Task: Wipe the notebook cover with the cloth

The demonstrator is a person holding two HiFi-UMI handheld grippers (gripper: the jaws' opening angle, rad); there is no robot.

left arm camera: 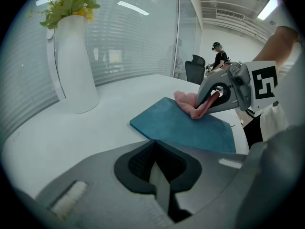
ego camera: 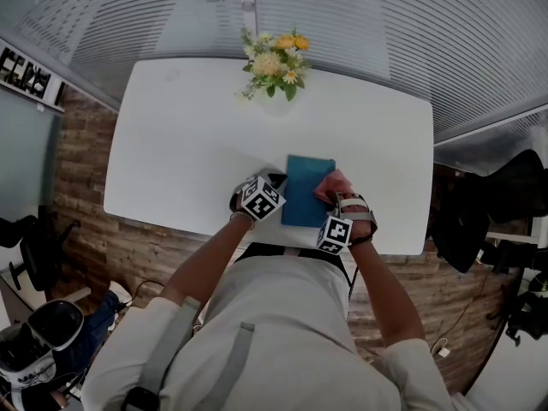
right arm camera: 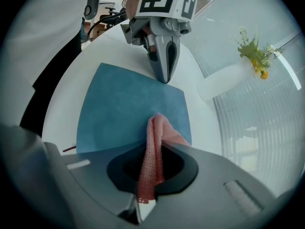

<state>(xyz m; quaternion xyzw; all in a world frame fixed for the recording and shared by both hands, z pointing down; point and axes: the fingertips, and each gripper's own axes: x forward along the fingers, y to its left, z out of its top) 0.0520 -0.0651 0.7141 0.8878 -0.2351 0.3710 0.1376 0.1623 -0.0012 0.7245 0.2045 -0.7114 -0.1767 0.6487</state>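
Right gripper view gives us the right gripper (right arm camera: pixel 151 127) clamped on the pink knitted cloth (right arm camera: pixel 153 149), whose bunched end rests on the flat teal notebook (right arm camera: pixel 121 111). We hold the left gripper (left arm camera: pixel 153 146) with jaws together and empty, its tip at the notebook's edge. That notebook lies near our edge of the white table (ego camera: pixel 188 144).

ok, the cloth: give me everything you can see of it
The cloth is pink with a fine mesh-like weave, bunched into a narrow fold. The right gripper has its jaws shut on it. Its free end sticks out past them and rests on the blue notebook, near the cover's right edge.
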